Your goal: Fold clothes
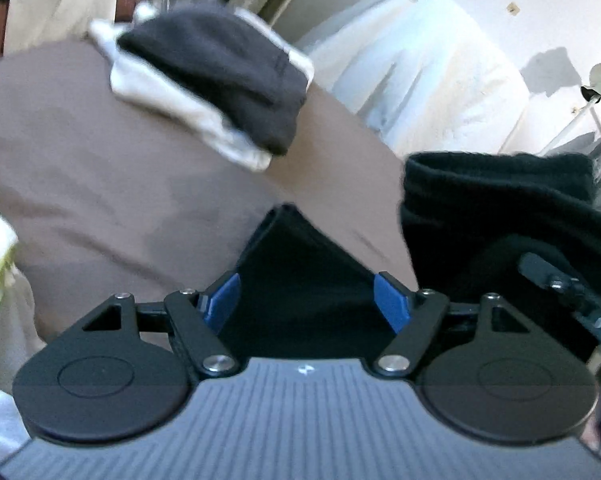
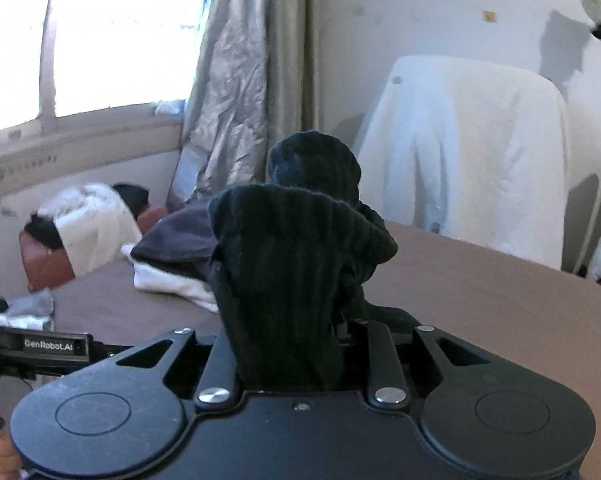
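Note:
A black ribbed garment (image 2: 296,264) bunches up between the fingers of my right gripper (image 2: 296,344), which is shut on it above the brown table (image 2: 480,292). The same black garment (image 1: 500,216) shows at the right of the left wrist view, and a flat black corner of it (image 1: 300,280) lies between the blue pads (image 1: 390,300) of my left gripper (image 1: 306,300), whose jaws stand wide apart. A folded stack, dark grey piece (image 1: 224,72) on a white one (image 1: 168,100), lies on the table (image 1: 100,200) beyond.
A chair draped in white cloth (image 2: 468,160) stands behind the table. A silver curtain (image 2: 236,92) hangs by the window. A brown seat with white and black clothes (image 2: 84,224) is at the left. More clothes (image 2: 24,308) lie at the table's left edge.

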`<control>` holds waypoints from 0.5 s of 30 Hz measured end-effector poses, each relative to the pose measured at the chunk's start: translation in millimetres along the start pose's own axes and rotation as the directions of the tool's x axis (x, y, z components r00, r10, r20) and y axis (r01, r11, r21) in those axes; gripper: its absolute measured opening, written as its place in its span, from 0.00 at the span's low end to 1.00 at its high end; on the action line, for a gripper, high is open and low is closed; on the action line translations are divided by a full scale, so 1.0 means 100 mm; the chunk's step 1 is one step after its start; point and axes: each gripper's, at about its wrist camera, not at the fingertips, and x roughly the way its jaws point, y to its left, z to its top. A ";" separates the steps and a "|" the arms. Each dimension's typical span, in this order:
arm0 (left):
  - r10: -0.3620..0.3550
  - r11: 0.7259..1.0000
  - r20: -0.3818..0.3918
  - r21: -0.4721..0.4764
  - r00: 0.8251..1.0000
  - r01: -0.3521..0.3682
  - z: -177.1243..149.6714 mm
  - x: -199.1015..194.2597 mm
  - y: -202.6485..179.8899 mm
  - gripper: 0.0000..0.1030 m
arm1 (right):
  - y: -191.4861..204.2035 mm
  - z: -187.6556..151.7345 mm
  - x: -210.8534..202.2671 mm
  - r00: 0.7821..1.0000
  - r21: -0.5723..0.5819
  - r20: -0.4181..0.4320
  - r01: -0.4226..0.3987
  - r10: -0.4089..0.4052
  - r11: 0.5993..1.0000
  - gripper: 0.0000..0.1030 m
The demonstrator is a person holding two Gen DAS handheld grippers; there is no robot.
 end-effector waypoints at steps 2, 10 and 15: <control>0.021 1.000 -0.043 -0.023 0.999 -0.022 -0.03 0.08 0.08 0.71 | 0.13 -0.02 0.14 0.999 -0.038 -0.038 -0.028 0.026 0.999 0.47; 0.036 0.998 -0.074 -0.054 0.997 -0.040 -0.10 0.14 0.17 0.71 | 0.34 -0.53 0.26 0.952 -0.052 -0.173 -0.266 0.253 0.963 0.53; 0.081 0.996 -0.081 0.026 0.993 -0.079 -0.16 0.20 0.02 0.72 | 0.19 -0.74 -0.28 0.915 -0.153 -0.082 -0.404 0.395 0.902 0.62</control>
